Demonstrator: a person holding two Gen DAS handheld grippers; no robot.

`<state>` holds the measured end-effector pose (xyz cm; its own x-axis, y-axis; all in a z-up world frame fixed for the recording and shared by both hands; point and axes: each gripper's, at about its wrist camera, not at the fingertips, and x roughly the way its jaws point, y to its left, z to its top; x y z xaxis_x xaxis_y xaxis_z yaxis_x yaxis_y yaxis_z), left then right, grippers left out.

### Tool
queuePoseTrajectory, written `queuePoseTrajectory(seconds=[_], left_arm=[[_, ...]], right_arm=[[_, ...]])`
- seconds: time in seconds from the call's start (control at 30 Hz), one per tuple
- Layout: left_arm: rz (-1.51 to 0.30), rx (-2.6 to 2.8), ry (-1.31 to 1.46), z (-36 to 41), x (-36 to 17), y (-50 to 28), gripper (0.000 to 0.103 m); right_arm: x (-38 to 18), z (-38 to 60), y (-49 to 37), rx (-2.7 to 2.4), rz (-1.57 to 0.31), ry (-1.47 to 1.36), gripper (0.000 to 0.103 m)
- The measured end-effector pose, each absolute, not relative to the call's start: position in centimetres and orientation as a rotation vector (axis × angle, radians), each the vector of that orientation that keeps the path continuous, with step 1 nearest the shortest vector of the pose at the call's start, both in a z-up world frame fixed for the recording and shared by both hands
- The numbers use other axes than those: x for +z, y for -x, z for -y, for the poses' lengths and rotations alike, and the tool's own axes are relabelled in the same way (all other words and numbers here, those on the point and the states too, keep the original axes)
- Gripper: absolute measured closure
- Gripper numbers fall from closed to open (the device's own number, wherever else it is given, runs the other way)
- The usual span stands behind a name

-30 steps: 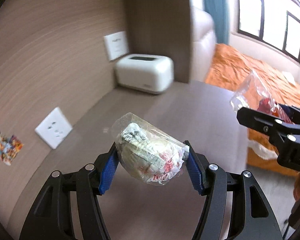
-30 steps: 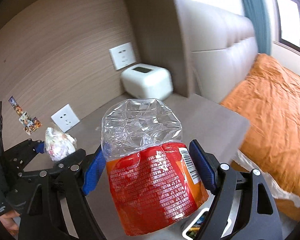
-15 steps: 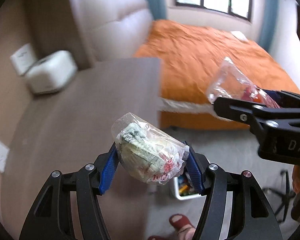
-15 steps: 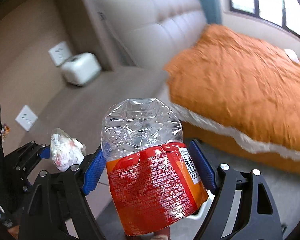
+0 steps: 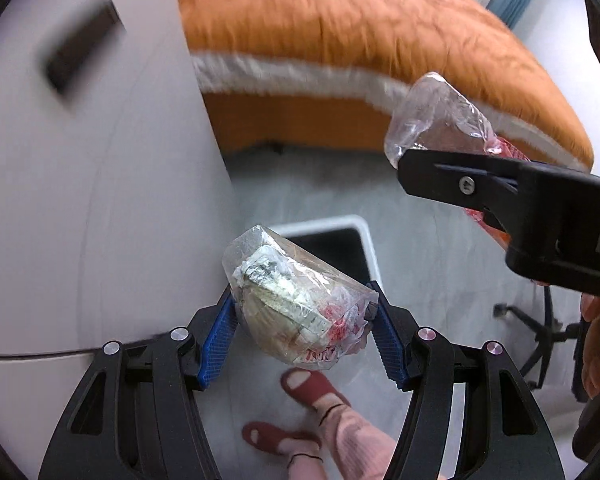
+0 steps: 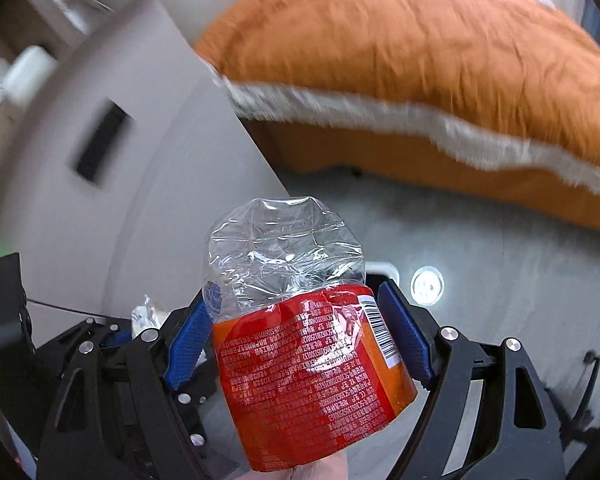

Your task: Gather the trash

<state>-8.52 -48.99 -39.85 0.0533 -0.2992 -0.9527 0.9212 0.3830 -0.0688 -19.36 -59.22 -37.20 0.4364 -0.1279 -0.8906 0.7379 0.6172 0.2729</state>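
My left gripper (image 5: 304, 338) is shut on a clear plastic bag of crumpled wrappers (image 5: 296, 308), held above the floor. Right behind it stands a white-rimmed trash bin (image 5: 362, 232) with a dark inside. My right gripper (image 6: 300, 344) is shut on a crushed plastic bottle with a red-orange label (image 6: 300, 344); in the left wrist view this bottle (image 5: 436, 112) shows at the upper right. The bin's rim (image 6: 384, 268) peeks out behind the bottle in the right wrist view. The left gripper (image 6: 140, 328) with its bag sits at the lower left there.
A white cabinet side (image 5: 80, 200) with a dark handle slot fills the left. A bed with an orange cover (image 5: 360, 32) runs across the back. The person's feet in red slippers (image 5: 312, 388) stand on the grey floor. Chair legs (image 5: 540, 328) are at the right.
Both grippers have swung away from the nightstand top and tipped down toward the floor. The bin now lies just beyond the held trash. Both grips are unchanged.
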Motion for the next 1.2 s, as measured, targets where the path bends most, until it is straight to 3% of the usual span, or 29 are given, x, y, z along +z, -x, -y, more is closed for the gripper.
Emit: queuePoseTrajectory(seconds=[0.3,0.33,0.4,0.43,0.47,0.53,0.83,1.2], left_arm=[[-1.275,-1.02,-0.736,50.9,-54.8,9.0,0.041],[-1.285,-1.018,-0.735,51.0,-56.3,9.2,0.038],[-1.31,-1.028,-0.729,51.2,-58.6,9.3,0.011],[-1.311,-1.018,-0.741,51.4,-59.8,9.4,0.005],[-1.307,-1.009,-0.759,51.8,-60.9,9.6,0.005],[-1.312,-0.997,-0.795,52.0,-62.4,9.8,0.005],[-1.299,-0.982,-0.804,51.5,-60.0,9.6,0.005],[-1.217,-0.998,-0.725,50.4,-48.9,10.0,0.005]], right_arm=[[-52.3,61.5,18.6,-0.625,-1.086,-0.797,0.022],[-53.4,61.7,18.7,-0.624,-1.093,-0.807,0.022],[-56.1,62.3,19.0,-0.623,-1.121,-0.826,0.019],[-57.1,62.4,19.0,-0.626,-1.143,-0.823,0.014],[-58.5,62.6,19.2,-0.634,-1.171,-0.816,0.004],[-59.6,62.6,19.7,-0.648,-1.196,-0.815,0.004],[-57.9,61.3,20.7,-0.635,-1.23,-0.786,0.004],[-46.7,60.1,21.5,-0.647,-1.145,-0.697,0.004]])
